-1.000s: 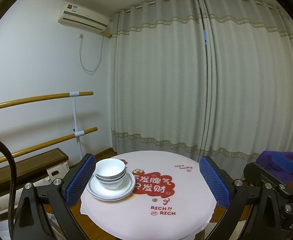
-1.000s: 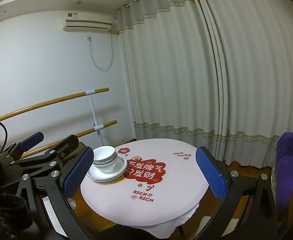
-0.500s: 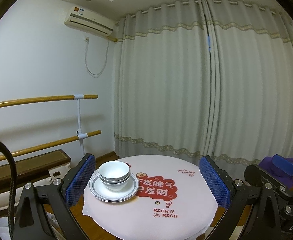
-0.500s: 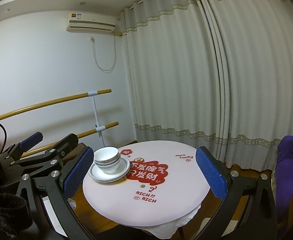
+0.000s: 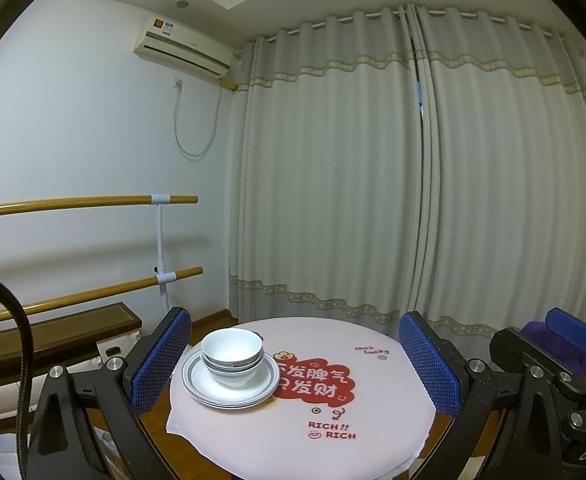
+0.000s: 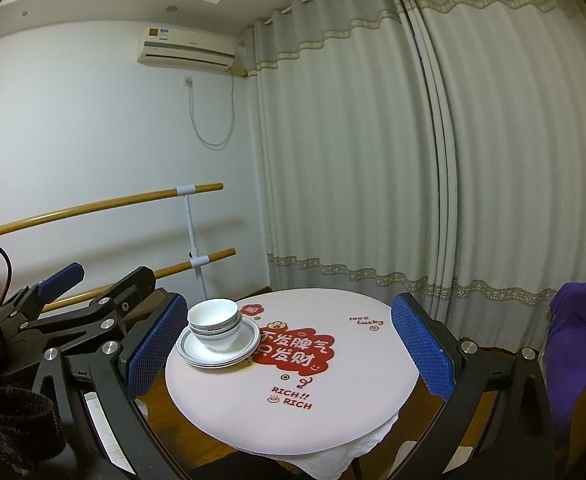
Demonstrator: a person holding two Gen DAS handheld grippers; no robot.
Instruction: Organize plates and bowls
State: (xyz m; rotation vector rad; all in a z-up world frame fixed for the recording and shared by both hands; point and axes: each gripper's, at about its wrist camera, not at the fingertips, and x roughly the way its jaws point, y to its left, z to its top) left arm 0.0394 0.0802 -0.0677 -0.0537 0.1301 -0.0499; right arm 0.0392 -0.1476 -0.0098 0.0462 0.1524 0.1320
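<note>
- Currently I see the round table [image 5: 373, 432], lower centre of both frames, covered by a white cloth with a red print.
- My left gripper [image 5: 295, 360] and right gripper [image 6: 291, 344]: both spread wide, empty, clear of the table.
- Stacked plates [image 5: 253, 394] sit at the table's left edge.
- Nested bowls [image 5: 232, 354] rest on those plates.

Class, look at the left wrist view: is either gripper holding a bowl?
No: the bowls sit nested on the plates, and both grippers are open and empty.
</note>
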